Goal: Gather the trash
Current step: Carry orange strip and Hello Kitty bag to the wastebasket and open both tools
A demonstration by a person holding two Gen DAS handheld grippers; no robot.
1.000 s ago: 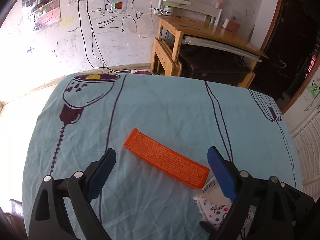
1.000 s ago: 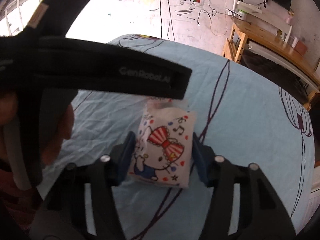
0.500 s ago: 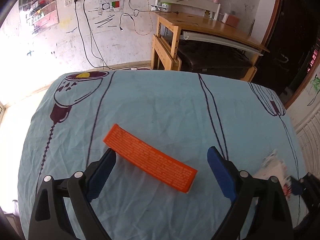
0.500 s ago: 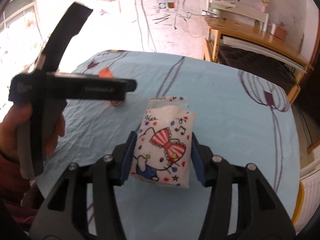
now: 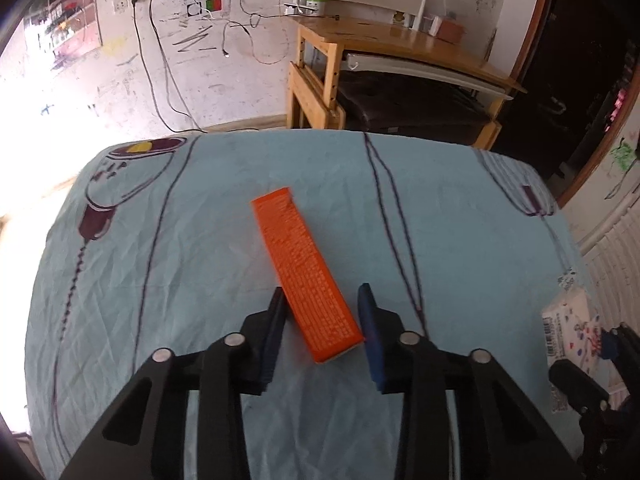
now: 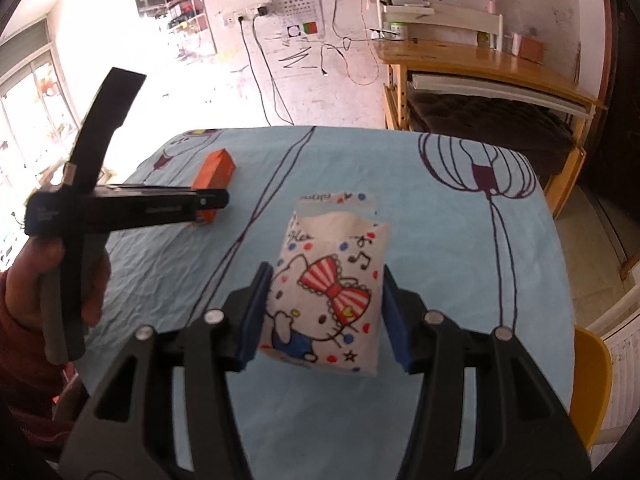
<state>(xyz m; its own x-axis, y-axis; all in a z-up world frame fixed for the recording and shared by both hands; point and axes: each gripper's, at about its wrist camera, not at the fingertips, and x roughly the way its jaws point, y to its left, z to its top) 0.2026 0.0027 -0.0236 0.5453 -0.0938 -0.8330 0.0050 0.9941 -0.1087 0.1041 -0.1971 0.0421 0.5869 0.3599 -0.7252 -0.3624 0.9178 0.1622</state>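
Note:
A long orange box (image 5: 302,276) lies on the light blue tablecloth (image 5: 200,264); my left gripper (image 5: 322,330) has its jaws closed around the box's near end. The box (image 6: 214,170) also shows in the right wrist view, with the left gripper (image 6: 200,204) over it. My right gripper (image 6: 326,316) is shut on a white Hello Kitty tissue pack (image 6: 328,292) and holds it above the cloth. The pack (image 5: 568,328) shows at the right edge of the left wrist view.
A wooden desk (image 5: 400,52) with a dark padded seat under it stands beyond the table's far edge. Cables hang on the scribbled wall (image 5: 192,40). A yellow chair (image 6: 592,380) and a white radiator (image 5: 612,248) stand at the table's right side.
My left gripper has moved onto the orange box and closed its jaws around the near end; the box now points away from me. The right gripper has carried the tissue pack to the right.

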